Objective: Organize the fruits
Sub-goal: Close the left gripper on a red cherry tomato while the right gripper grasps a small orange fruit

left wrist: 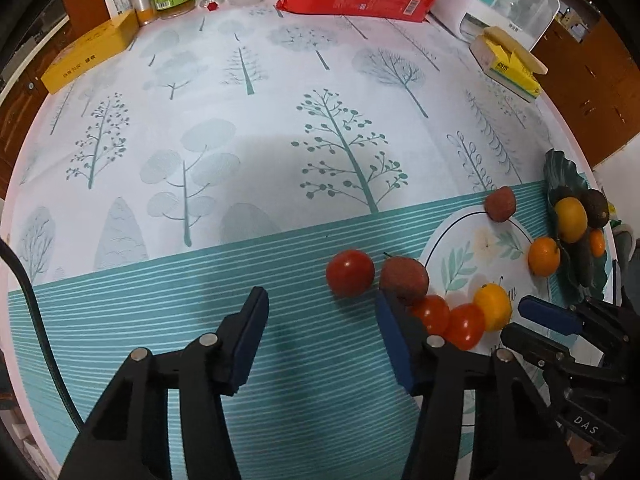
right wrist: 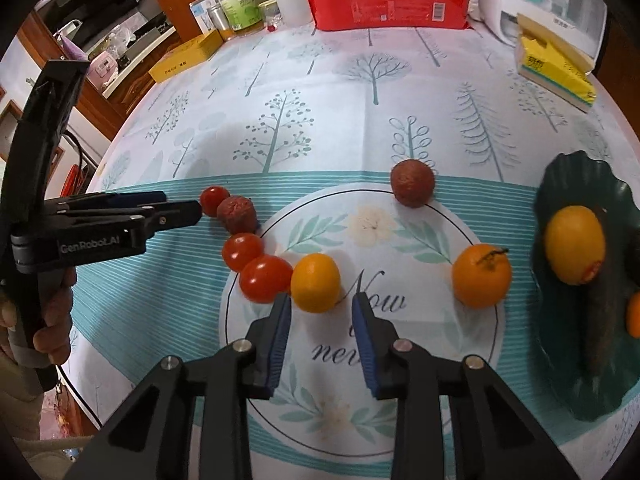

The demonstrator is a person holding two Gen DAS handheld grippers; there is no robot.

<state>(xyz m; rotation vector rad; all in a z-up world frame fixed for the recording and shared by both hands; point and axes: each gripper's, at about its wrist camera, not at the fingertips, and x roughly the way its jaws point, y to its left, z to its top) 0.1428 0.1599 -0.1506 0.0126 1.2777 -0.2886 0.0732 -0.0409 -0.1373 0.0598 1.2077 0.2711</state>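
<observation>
Left hand-held gripper [left wrist: 320,304] is spread wide with nothing between the pads, low over the striped band of the cloth. Right hand-held gripper [right wrist: 322,312] is also released and empty, fingers either side of the printed text in the cloth's round emblem, just short of a yellow citrus [right wrist: 315,282].

Fruit on the counter [right wrist: 360,92] sits toward the near edge: a curved row of tomato [right wrist: 215,200], dark red fruit [right wrist: 237,214], two more tomatoes [right wrist: 243,251] [right wrist: 266,278], then the yellow citrus, each touching the next as far as I can tell. A second dark red fruit [right wrist: 412,184] sits alone on the emblem's far rim. An orange [right wrist: 481,275] sits apart, near the plate.

Dark green plate [right wrist: 576,176] at the right edge holds a yellow fruit [right wrist: 575,244], a small orange one [right wrist: 634,315] and a dark item, possibly an avocado [left wrist: 595,208]; blurred in the right view.
</observation>
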